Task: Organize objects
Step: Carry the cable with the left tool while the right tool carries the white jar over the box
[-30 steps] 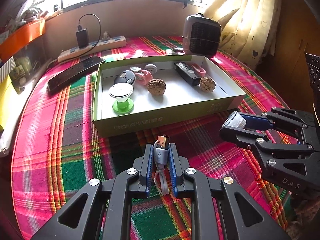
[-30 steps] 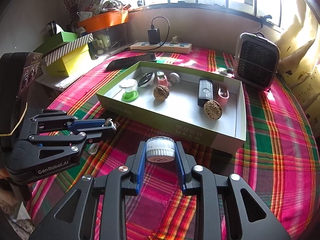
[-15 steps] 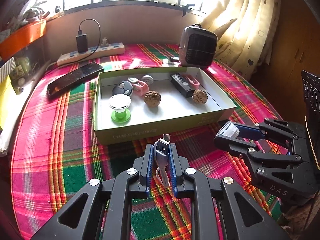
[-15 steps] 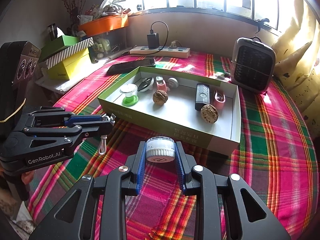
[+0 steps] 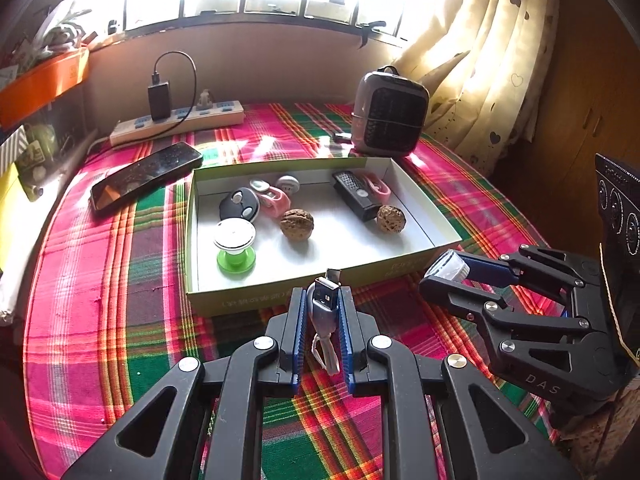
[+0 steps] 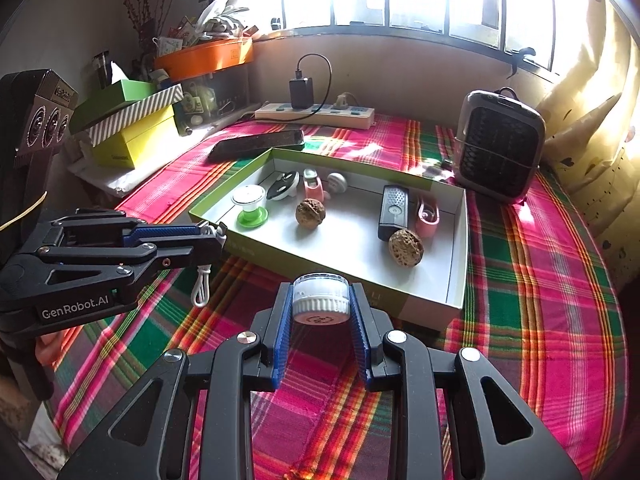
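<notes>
From the left wrist view, the green-walled box (image 5: 256, 302) sits mid-tabletop, its near wall just ahead of the left gripper (image 5: 323, 312). Bare plaid cloth (image 5: 100, 280) runs wide along the box's left side; the phone (image 5: 146, 176) lies off its far-left corner and the heater (image 5: 390, 114) touches its far-right corner. The fingers (image 5: 298, 332) are narrow, clamped on a short USB cable (image 5: 325, 304), plug poking forward, cord looping down between them. The right gripper (image 5: 444, 274) hangs near the box's near-right corner.

From the right wrist view, the right gripper (image 6: 320, 312) pinches a small white jar (image 6: 320, 298) between its blue pads (image 6: 282, 336), held above the cloth short of the box's near wall (image 6: 360, 276). Inside, open floor lies between the two walnuts (image 6: 310, 211).
</notes>
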